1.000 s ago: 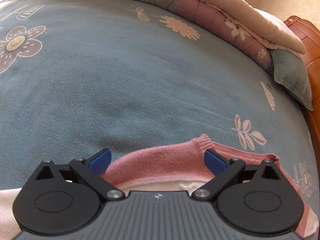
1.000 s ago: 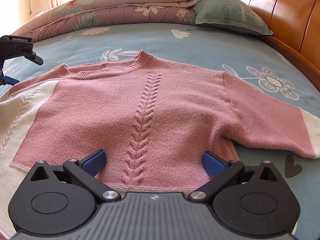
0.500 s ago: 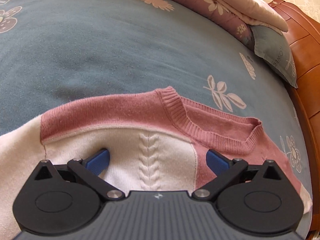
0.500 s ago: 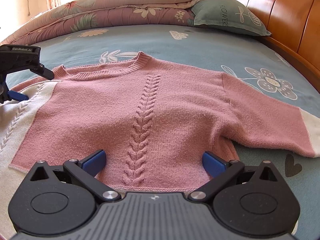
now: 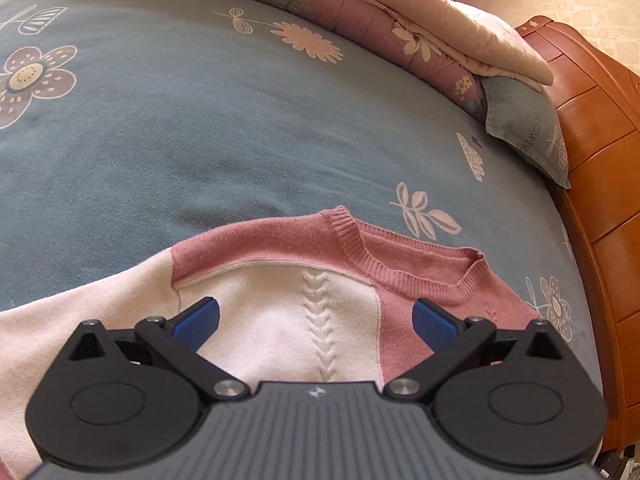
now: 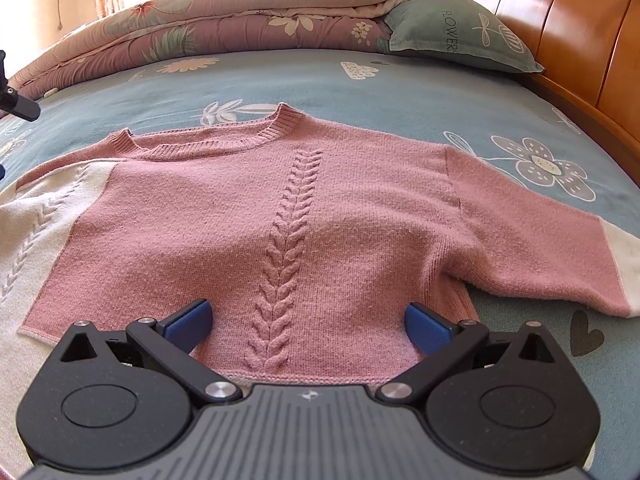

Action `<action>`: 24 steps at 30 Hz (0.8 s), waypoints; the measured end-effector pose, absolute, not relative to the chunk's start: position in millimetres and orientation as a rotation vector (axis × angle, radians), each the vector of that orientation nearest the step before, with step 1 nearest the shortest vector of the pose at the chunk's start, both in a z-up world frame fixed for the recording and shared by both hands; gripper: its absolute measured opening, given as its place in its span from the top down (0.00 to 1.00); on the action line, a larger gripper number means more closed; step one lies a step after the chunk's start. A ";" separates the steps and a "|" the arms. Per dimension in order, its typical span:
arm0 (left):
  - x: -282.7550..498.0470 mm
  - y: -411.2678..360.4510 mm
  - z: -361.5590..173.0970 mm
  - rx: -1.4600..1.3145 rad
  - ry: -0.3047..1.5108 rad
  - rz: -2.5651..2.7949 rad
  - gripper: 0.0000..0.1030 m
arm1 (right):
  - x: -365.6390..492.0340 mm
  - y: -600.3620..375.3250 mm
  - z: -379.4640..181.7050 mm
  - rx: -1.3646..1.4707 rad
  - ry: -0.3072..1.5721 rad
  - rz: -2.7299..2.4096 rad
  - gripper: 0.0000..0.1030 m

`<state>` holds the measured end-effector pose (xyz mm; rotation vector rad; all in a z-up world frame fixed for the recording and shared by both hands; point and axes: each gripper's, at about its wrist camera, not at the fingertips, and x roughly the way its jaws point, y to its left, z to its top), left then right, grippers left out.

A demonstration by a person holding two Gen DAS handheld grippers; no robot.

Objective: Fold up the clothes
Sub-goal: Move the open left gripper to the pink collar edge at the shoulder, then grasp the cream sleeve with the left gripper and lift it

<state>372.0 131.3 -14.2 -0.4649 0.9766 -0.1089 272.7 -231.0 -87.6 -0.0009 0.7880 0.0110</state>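
A pink knit sweater point(image 6: 320, 216) with a cable braid down the front lies flat on the bed, collar away from me. One sleeve point(image 6: 552, 248) stretches out right, ending in a white cuff. The other, white sleeve point(image 6: 36, 224) lies along the left. In the left wrist view the same sweater point(image 5: 288, 256) shows its shoulder and ribbed collar point(image 5: 416, 276). My left gripper point(image 5: 316, 320) hovers open over the white sleeve panel. My right gripper point(image 6: 308, 320) is open above the hem, nothing between its fingers.
A folded floral quilt point(image 6: 224, 28) and a grey-green pillow point(image 6: 452, 36) lie at the head of the blue flowered bedsheet point(image 6: 400, 92). A wooden headboard point(image 6: 560, 36) runs along the right. A black part of the other gripper point(image 6: 16, 104) shows at the left edge.
The left gripper pulled back from the bare sheet to over the sweater's shoulder and white sleeve, then tilted up slightly. The right gripper stayed nearly still. Both stayed open.
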 end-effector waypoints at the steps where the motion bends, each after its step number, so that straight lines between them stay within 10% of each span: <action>1: 363.0 136.1 -14.2 -0.478 0.971 -0.108 0.01 | 272.6 -230.8 -87.6 -0.001 0.787 0.010 0.00; 24: 253.2 194.7 -87.1 -0.839 0.659 -0.026 0.01 | 268.5 -227.6 -91.4 -0.003 0.734 -0.010 0.00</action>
